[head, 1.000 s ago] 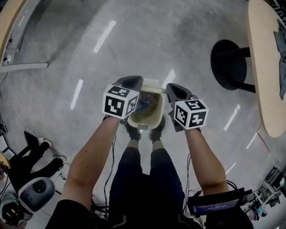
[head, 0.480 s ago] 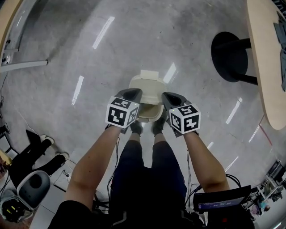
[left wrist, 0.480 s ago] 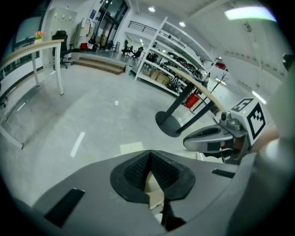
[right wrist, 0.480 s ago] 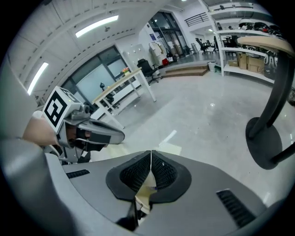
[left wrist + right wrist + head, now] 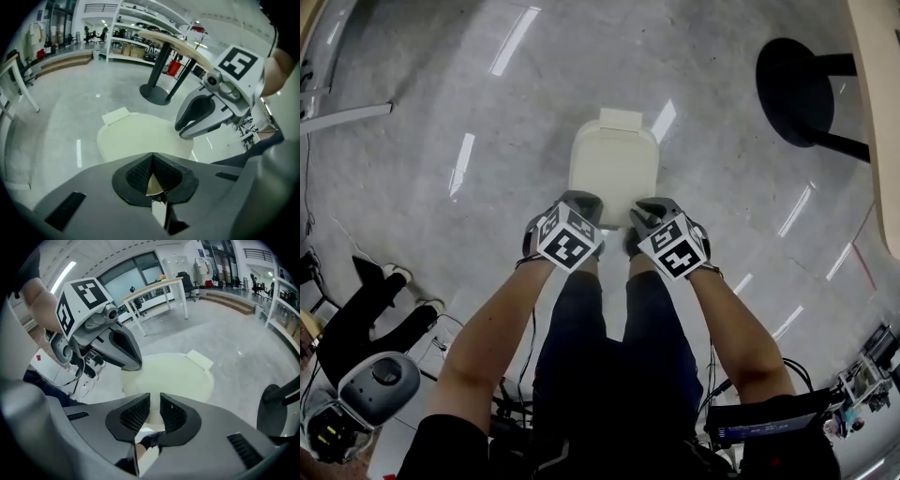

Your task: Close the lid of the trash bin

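Trash bin lid (image 5: 613,167) down; 2 grippers at edge: left gripper (image 5: 581,200), right gripper (image 5: 645,208).

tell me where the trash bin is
Centre of the head view, on the floor: the trash bin sits just ahead of the left tongs and right tongs.

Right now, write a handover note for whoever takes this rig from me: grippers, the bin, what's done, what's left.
Left gripper: jaws shut, holding nothing, at the lid's near edge; I cannot tell if it touches.
Right gripper: jaws slightly apart, empty, beside the left one at the same edge.
Trash bin lid: lies flat over the bin on the concrete floor, hinge tab at the far side; no gap shows.
Done: the lid looks closed.
Left: probably only drawing both grippers clear; press the near edge if it is not seated.
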`<control>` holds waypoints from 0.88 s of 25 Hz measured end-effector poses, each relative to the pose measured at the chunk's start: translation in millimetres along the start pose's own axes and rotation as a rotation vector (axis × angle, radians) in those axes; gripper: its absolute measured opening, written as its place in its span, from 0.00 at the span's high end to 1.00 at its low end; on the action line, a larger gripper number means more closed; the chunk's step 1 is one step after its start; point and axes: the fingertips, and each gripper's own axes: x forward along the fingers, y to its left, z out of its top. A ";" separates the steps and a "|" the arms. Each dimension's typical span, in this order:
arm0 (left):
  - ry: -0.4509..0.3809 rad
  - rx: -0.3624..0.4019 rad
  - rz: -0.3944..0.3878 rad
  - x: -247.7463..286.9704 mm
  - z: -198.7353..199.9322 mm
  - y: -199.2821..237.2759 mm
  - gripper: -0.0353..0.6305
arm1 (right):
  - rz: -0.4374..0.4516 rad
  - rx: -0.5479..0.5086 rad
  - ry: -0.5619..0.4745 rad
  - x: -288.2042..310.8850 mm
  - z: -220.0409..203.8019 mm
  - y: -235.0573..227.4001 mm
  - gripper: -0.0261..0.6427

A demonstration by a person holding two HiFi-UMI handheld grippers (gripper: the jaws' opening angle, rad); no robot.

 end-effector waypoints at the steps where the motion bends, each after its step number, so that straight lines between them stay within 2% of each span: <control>1: 0.015 0.016 0.000 4.2 -7.5 -3.1 0.96 | 0.006 -0.001 0.016 5.2 -5.4 5.3 0.87; 8: 0.086 0.026 0.007 46.7 -42.2 -2.7 0.96 | -0.001 -0.068 0.106 52.5 -38.1 12.6 0.85; 14: 0.142 0.065 0.028 74.1 -58.1 4.3 0.96 | -0.003 -0.053 0.141 82.1 -52.2 6.2 0.85; 22: 0.116 0.064 0.052 85.2 -62.3 6.9 0.96 | -0.067 -0.105 0.127 90.1 -57.7 -1.0 0.85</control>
